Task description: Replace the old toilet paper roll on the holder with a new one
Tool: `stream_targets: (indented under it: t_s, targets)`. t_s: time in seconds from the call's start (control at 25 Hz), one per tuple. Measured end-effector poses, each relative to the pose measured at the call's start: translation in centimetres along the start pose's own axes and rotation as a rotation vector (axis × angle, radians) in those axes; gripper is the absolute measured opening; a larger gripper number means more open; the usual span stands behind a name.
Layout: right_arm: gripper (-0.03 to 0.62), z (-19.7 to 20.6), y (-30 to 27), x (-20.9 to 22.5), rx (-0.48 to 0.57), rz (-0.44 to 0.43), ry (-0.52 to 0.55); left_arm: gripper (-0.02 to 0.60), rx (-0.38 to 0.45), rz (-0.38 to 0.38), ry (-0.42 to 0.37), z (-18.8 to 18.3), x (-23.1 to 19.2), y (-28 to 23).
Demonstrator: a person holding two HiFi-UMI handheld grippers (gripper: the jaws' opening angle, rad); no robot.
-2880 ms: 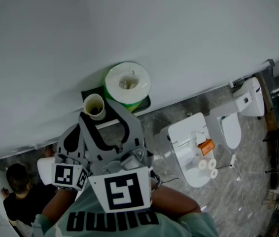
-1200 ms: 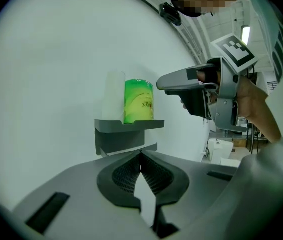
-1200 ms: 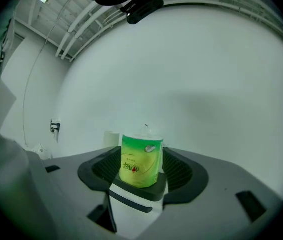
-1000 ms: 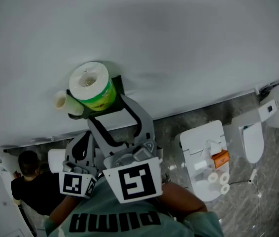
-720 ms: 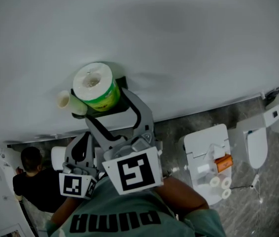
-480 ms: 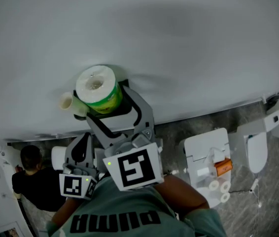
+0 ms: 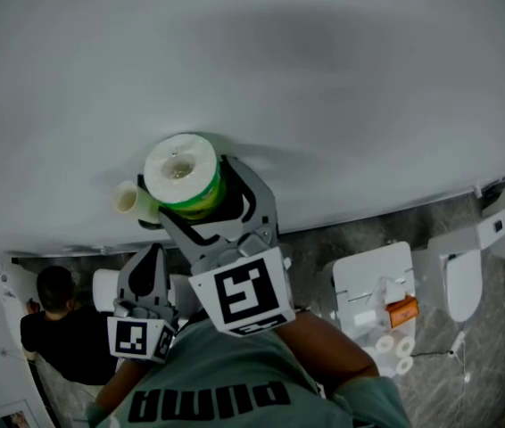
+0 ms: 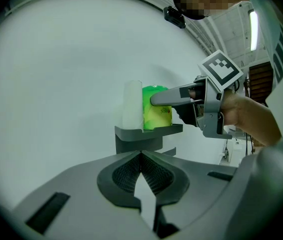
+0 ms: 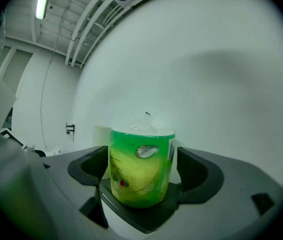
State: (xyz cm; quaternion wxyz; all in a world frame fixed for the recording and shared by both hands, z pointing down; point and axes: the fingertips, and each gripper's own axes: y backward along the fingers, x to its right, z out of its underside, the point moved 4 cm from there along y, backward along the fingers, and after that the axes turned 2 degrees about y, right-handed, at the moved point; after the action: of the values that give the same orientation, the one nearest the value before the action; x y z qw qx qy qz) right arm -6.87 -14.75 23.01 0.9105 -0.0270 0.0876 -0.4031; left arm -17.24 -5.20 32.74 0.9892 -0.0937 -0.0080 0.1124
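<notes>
Green roll [image 9: 140, 164] btwn opening R gripper [image 9: 142, 179] fingers [image 9: 197, 173], level

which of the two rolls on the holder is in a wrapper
The fat roll in the green plastic wrapper, standing upright on the holder. The other, beside it, is a thin, bare, pale tube.

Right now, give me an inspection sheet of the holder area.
surface: white wall, bare apart from the dark holder fixed to it.
job's things: green-wrapped roll upright on the holder; old tube upright beside it.
clutter: nothing seen on the holder.
grippers: right gripper fingers opening, either side of the green-wrapped roll, not pressing it; left gripper shut, empty, short of the holder.
cables: nothing seen by the holder.
surroundings: toilets on the floor, small rolls on one; a person lower left.
</notes>
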Motion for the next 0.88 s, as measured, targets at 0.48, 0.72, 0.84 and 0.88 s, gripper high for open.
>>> stream_targets:
  t_s: [0.48,0.72,0.84,0.88]
  targets:
    - [0.413,0.1,-0.8,0.1,0.036,-0.011,-0.010,0.005,-0.017,-0.010,0.012,0.7,-1.0,-0.3]
    - [0.411,-0.1,-0.7,0.3,0.059,0.001,-0.037,0.005,-0.022,-0.011,0.020,0.9,-1.3,0.2]
    - [0.411,-0.4,-0.2,0.4,0.076,0.011,-0.034,0.005,-0.016,0.002,0.005,0.7,-1.0,0.3]
    - [0.411,-0.6,0.0,0.4,0.083,0.015,-0.033,0.005,-0.012,0.007,0.003,0.7,-0.9,0.3]
